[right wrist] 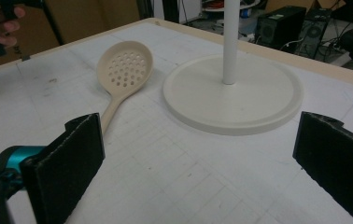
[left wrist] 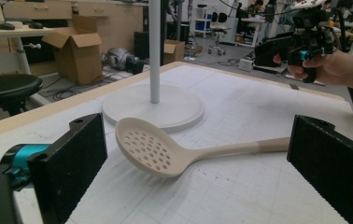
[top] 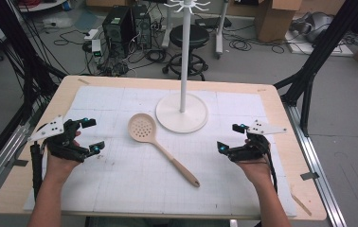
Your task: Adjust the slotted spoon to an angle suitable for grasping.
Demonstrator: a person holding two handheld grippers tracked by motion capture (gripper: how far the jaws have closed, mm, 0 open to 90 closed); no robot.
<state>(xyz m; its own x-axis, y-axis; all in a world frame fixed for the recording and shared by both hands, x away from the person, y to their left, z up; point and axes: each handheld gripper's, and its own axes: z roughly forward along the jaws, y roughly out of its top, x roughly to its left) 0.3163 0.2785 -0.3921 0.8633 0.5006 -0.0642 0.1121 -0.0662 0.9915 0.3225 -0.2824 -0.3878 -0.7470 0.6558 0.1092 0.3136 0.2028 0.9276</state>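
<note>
Left gripper [top: 93, 136] held at near left of desk [top: 272, 101], fingers [left wrist: 74, 161] spread wide, nothing gripped. Right gripper [top: 229, 137] held at near right, fingers [right wrist: 69, 163] likewise wide, nothing gripped. Beige slotted spoon [top: 156, 142] laid flat on white gridded mat [top: 101, 101] between both grippers, apart from each, perforated bowl pointed away, handle toward right gripper. White hook stand [top: 182, 112] seen beyond, round base just beside spoon bowl.

Light wooden table [top: 281, 142], white gridded mat [top: 120, 184] covering most of its top, white round-based stand [top: 182, 113] on the mat's far middle, beige slotted spoon [top: 160, 146] lying just beside the stand's base, handle pointing away from it toward the near edge
</note>
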